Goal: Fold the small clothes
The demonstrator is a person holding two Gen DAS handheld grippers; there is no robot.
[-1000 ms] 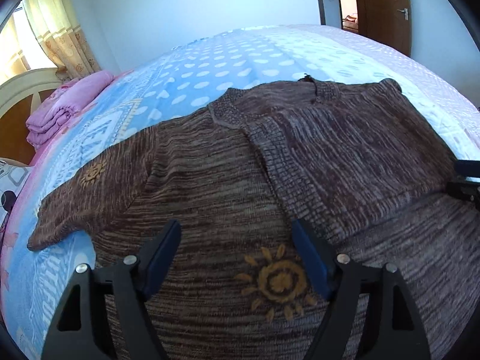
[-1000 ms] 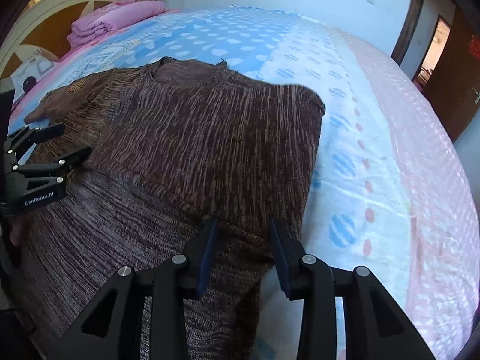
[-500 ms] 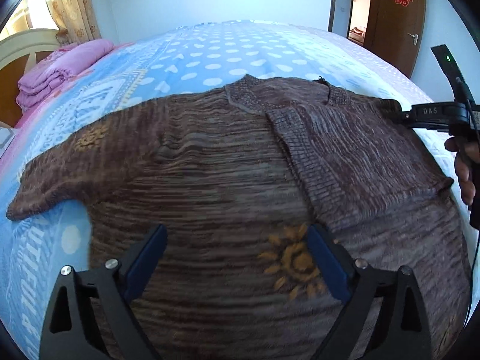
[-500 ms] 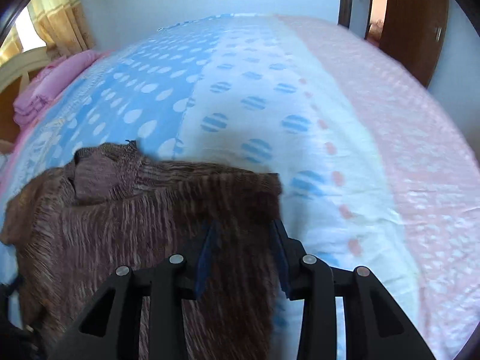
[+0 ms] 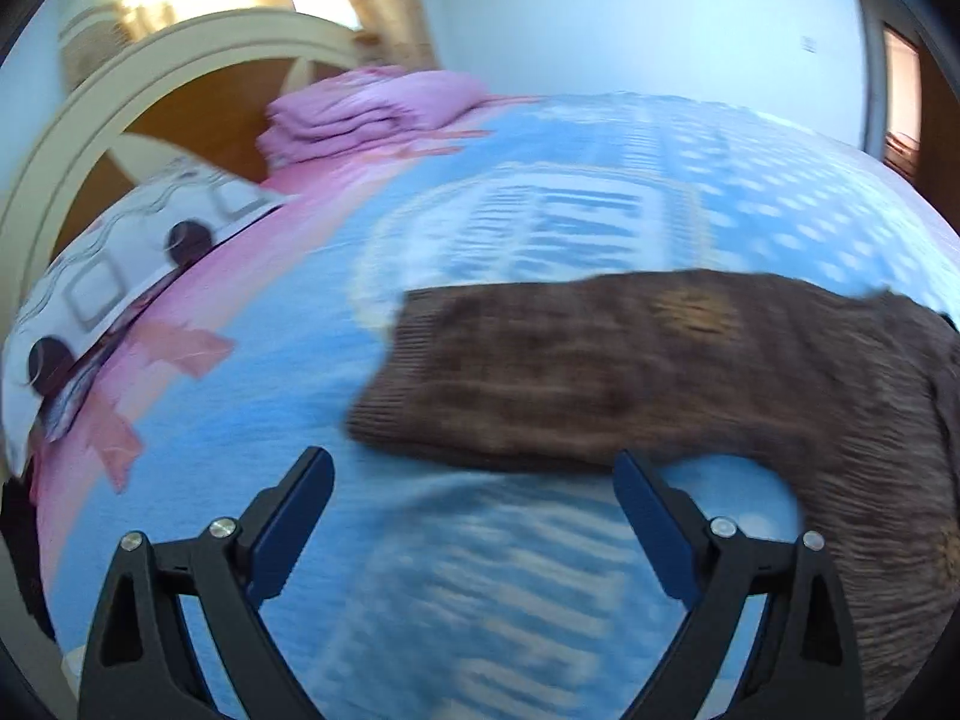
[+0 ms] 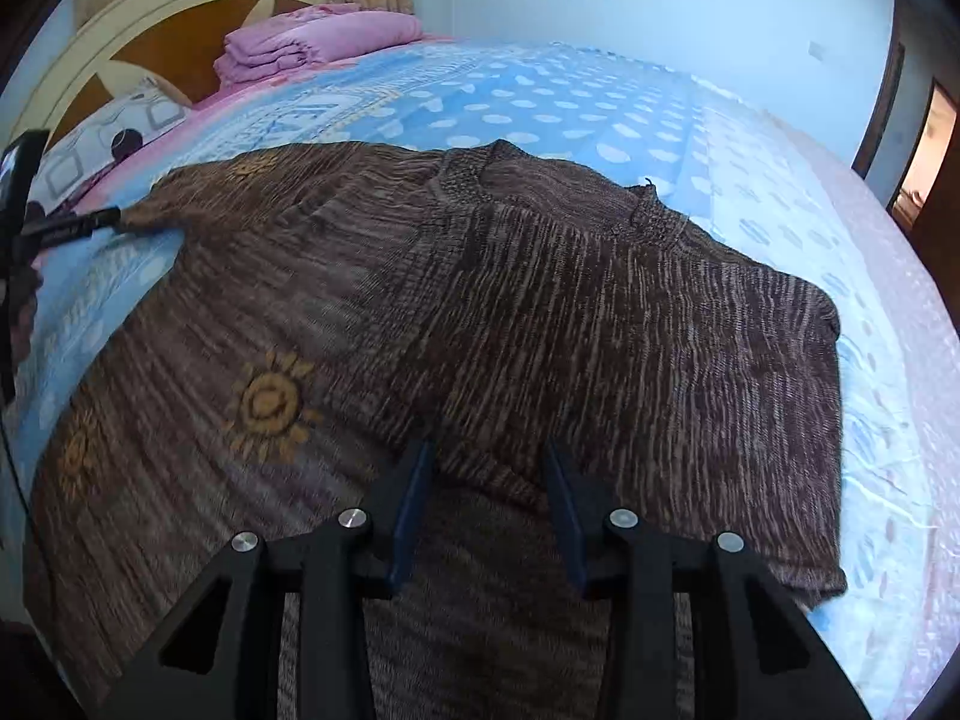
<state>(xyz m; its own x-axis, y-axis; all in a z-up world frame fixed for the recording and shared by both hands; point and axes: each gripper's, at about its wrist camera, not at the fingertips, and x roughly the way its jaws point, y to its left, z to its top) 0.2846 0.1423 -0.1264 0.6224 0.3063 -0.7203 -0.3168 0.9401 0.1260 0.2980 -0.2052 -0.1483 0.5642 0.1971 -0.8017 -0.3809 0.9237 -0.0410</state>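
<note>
Left wrist view was blurred, yet it showed the left tool (image 5: 474,498) spread wide above the blue patterned bed (image 5: 510,600), holding nothing. Just ahead of its fingers (image 5: 645,498) lay the cuffed end of the brown knit sweater's sleeve (image 5: 540,372), stretched flat across the bedding. A folded pink blanket (image 5: 372,108) sat near the headboard (image 5: 138,90), beside a pillow (image 5: 102,276).

Right wrist view showed the right tool (image 6: 487,510) partly spread over the sweater (image 6: 480,312), gripping nothing. The garment lay spread on the bed (image 6: 780,180), its right-hand side folded inward over the body, with 2 yellow sun motifs (image 6: 270,405) visible on the lower left. At the far left edge, the left tool (image 6: 90,222) met the sleeve's tip.
</note>
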